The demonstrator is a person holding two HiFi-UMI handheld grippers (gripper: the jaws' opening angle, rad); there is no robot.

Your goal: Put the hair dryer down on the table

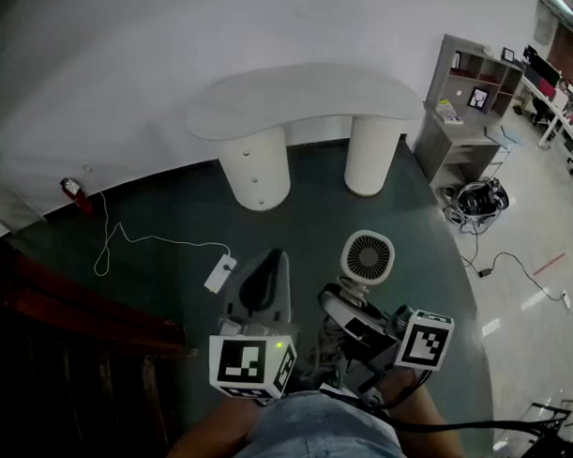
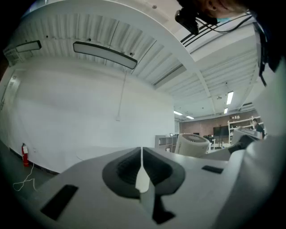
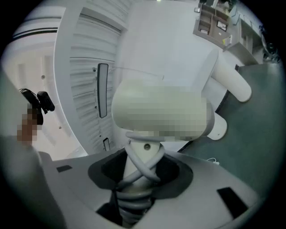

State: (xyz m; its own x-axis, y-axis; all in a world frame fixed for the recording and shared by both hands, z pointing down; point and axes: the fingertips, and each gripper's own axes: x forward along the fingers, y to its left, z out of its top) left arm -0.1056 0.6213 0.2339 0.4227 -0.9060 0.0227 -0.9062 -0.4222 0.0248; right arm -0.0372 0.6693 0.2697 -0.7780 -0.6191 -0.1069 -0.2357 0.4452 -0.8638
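Observation:
A cream hair dryer (image 1: pixel 367 256) with a round grille head is held low in front of me, above the dark floor. My right gripper (image 1: pixel 345 307) is shut on its handle, which has the cord wound round it. In the right gripper view the dryer (image 3: pixel 156 91) stands up from between the jaws of the right gripper (image 3: pixel 140 176). My left gripper (image 1: pixel 265 260) hangs beside it, shut with nothing in it; its closed jaws (image 2: pixel 142 154) point level. The white kidney-shaped table (image 1: pixel 300 97) on two round legs stands further ahead by the wall, with nothing on its top.
A white power strip (image 1: pixel 219 273) with its cable lies on the floor to the left, near a red extinguisher (image 1: pixel 76 195) by the wall. A grey shelf desk (image 1: pixel 464 117) stands right of the table, with a bundle of cables (image 1: pixel 480 197) below. Dark wooden furniture (image 1: pixel 67 338) is at my left.

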